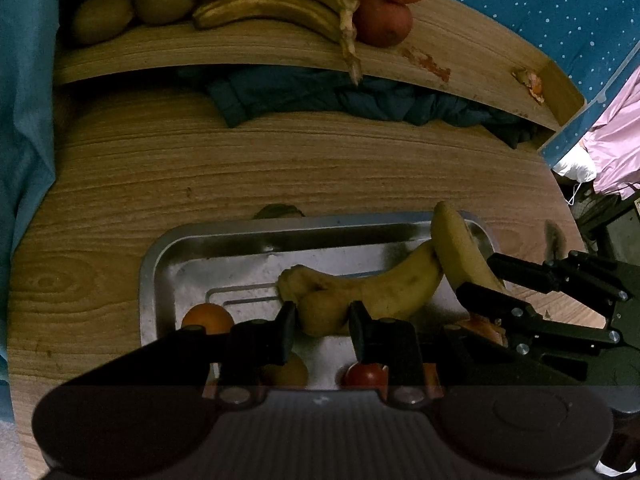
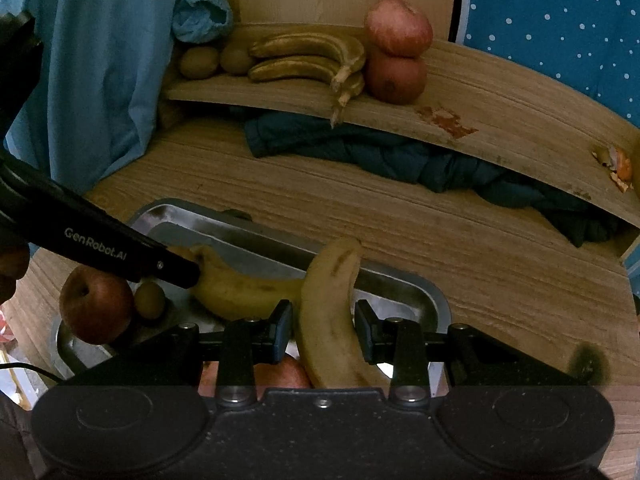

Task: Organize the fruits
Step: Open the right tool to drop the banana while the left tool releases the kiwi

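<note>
Counting the fruit, we find two bananas in the metal tray: one lying flat and one leaning over the tray's far right corner, their ends touching. From the left wrist we also see an orange at the tray's near left, a small brownish fruit and a red one partly hidden under our left gripper. From the right wrist, the tray holds one red apple, one kiwi beside it, and another reddish fruit tucked under the right gripper.

On the raised wooden shelf we count a bunch of two bananas, two kiwis to their left, and two stacked red apples to their right. Orange peel scraps lie at the shelf's far right end, with a reddish stain near the apples.

Our left gripper's fingers straddle the stem end of the flat banana, spread and not visibly pressing it. Our right gripper's fingers are apart on either side of the leaning banana, with gaps showing.

A dark blue cloth is bunched under the shelf on the wooden table. A light blue fabric hangs at left. Each gripper crowds the other's view over the tray.
</note>
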The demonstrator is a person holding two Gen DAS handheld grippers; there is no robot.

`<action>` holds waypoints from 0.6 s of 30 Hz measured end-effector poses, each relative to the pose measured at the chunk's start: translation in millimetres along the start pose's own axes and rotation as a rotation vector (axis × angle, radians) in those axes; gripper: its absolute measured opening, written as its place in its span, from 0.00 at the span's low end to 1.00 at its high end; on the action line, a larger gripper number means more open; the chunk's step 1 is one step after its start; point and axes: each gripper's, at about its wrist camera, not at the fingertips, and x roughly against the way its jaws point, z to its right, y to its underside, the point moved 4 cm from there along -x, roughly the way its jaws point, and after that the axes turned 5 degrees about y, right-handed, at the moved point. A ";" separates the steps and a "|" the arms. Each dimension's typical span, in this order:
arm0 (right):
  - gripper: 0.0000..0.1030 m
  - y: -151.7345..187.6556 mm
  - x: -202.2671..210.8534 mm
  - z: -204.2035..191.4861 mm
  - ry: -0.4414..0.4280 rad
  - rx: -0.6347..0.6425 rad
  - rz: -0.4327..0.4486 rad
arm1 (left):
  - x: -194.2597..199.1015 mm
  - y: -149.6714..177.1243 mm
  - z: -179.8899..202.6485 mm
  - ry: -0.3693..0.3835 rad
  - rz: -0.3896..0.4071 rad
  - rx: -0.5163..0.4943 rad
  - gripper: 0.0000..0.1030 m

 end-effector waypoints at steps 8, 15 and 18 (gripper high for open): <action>0.37 -0.2 0.1 -1.1 0.001 -0.002 -0.001 | -1.4 1.4 0.6 -0.008 -0.007 0.009 0.31; 0.39 0.3 -0.6 -0.8 0.001 -0.002 0.000 | -0.9 2.3 0.2 -0.010 -0.004 0.010 0.35; 0.43 1.1 -1.5 -0.4 0.005 -0.005 -0.001 | -0.3 2.3 -0.7 -0.011 -0.004 0.010 0.40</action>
